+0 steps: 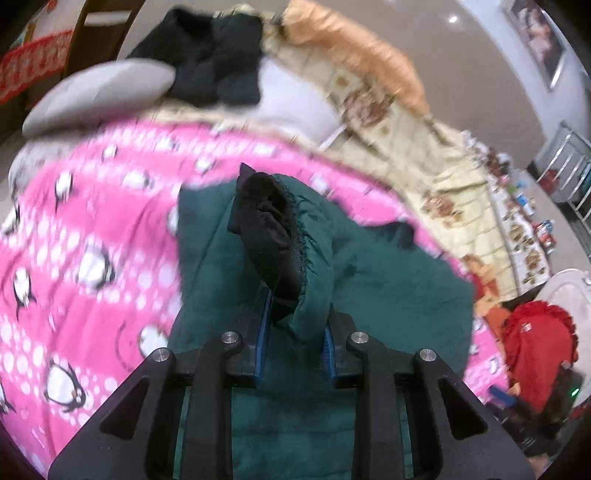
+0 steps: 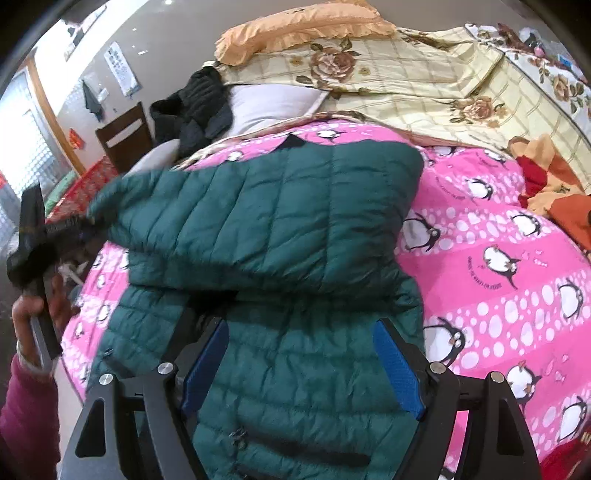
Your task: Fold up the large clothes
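Both tongs differ: left tongs (image 1: 295,325) clamp the jacket's cuff (image 1: 280,240), right tongs (image 2: 301,365) gape above the green jacket (image 2: 280,221).

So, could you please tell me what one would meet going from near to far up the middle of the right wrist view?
Open hand-held gripper → green puffer jacket → pink penguin blanket → white pillow → floral quilt → orange pillow.

Even indoor light, heavy fisheye bending at edges (left view motion-blurred, right sharper).
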`<state>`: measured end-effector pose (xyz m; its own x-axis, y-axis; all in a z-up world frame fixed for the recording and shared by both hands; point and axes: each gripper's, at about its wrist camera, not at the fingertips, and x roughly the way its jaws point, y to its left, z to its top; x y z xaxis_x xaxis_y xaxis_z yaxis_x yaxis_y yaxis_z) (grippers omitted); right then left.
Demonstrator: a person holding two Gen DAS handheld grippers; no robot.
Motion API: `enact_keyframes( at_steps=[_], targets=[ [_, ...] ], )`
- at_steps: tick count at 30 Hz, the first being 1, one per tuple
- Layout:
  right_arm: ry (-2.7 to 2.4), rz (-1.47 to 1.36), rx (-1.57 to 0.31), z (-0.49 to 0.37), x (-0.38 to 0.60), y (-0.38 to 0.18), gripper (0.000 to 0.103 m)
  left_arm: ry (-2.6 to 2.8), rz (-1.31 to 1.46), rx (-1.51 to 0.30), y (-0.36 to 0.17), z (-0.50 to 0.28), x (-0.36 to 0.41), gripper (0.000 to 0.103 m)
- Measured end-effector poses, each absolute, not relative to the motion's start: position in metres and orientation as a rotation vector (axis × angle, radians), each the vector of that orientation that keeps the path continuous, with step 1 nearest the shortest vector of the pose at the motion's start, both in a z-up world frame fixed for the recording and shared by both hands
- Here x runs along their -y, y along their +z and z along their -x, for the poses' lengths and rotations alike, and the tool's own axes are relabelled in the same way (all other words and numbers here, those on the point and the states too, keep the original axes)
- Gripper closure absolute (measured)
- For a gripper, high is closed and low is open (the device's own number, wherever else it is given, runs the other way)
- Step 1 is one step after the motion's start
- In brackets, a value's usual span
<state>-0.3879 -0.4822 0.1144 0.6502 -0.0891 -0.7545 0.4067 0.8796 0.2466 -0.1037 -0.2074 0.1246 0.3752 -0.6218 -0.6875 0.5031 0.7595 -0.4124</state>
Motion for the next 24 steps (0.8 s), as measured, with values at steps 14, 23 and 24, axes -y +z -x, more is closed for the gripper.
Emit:
enact_keyframes(
  at_steps=[14, 23, 24],
  targets=[
    [-0.479, -0.480, -0.837, 0.324, 0.541, 0.101, 0.025, -0.702, 0.079, -0.975, 0.093, 0.113, 0.217, 0.079],
    [-0.393, -0.631, -0.789, 0.302, 0.578, 0.075, 0.041, -0.694, 0.018, -0.966, 0.088, 0.116, 0.227, 0.072],
    [-0.403, -0.605, -0.795, 0.300, 0.577, 0.075, 0.048, -0.695, 0.011, -0.962, 0.087, 0.117, 0.229, 0.070]
  ],
)
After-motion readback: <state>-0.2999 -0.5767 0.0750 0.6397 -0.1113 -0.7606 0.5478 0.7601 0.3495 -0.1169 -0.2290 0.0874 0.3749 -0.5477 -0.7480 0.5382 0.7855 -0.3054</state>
